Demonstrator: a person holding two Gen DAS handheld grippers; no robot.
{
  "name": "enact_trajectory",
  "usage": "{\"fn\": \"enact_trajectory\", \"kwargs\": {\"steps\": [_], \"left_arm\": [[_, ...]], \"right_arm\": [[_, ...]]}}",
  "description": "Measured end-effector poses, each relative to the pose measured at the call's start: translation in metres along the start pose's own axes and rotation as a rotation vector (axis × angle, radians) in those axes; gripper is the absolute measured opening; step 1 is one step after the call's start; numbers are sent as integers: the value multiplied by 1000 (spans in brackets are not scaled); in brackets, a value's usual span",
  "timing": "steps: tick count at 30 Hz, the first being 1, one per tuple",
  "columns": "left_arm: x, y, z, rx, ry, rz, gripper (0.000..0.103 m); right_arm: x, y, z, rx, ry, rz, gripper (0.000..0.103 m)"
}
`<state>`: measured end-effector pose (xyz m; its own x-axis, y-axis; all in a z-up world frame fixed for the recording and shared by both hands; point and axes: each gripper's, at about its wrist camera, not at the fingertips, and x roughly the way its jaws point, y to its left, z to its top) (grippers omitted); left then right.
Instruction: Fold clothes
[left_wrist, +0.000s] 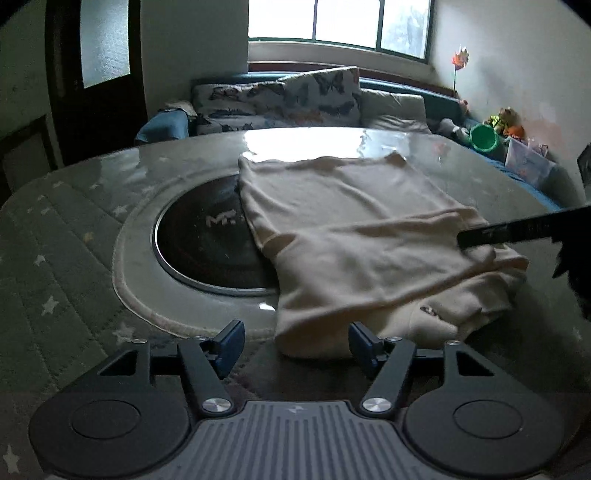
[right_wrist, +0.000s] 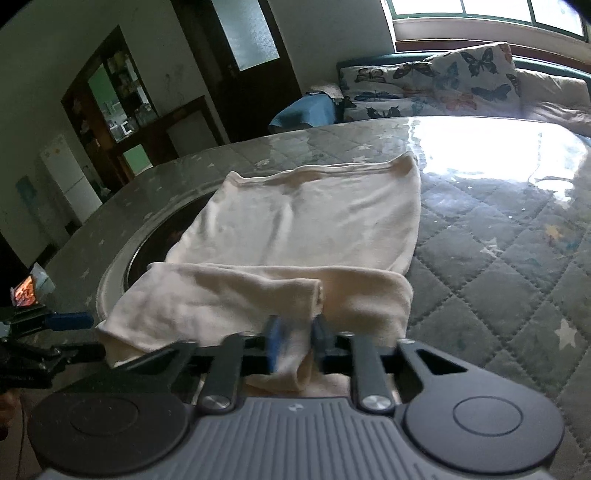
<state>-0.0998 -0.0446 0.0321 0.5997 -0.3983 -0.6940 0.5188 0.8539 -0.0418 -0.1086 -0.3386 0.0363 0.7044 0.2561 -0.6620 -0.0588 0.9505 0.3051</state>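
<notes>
A cream garment (left_wrist: 343, 236) lies on the round table, partly folded, its near part doubled over. It also shows in the right wrist view (right_wrist: 303, 218). My left gripper (left_wrist: 295, 345) is open and empty, just short of the garment's near edge. My right gripper (right_wrist: 297, 341) is shut on a bunched fold of the garment at its near edge; its dark finger (left_wrist: 517, 230) reaches in from the right in the left wrist view. The left gripper's blue pad (right_wrist: 70, 320) shows at the far left of the right wrist view.
The table has a quilted grey star-print cover (left_wrist: 55, 258) under clear plastic and a round black hotplate (left_wrist: 207, 251) in its middle, half under the garment. A sofa with butterfly cushions (left_wrist: 295, 99) stands behind the table. A dark door (right_wrist: 240, 55) is at the back left.
</notes>
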Motion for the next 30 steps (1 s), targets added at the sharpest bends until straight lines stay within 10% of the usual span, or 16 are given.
{"fn": "enact_trajectory", "kwargs": {"steps": [30], "left_arm": [[2, -7, -5, 19, -49, -3, 16]], "right_arm": [[-72, 93, 88, -345, -288, 60, 2]]}}
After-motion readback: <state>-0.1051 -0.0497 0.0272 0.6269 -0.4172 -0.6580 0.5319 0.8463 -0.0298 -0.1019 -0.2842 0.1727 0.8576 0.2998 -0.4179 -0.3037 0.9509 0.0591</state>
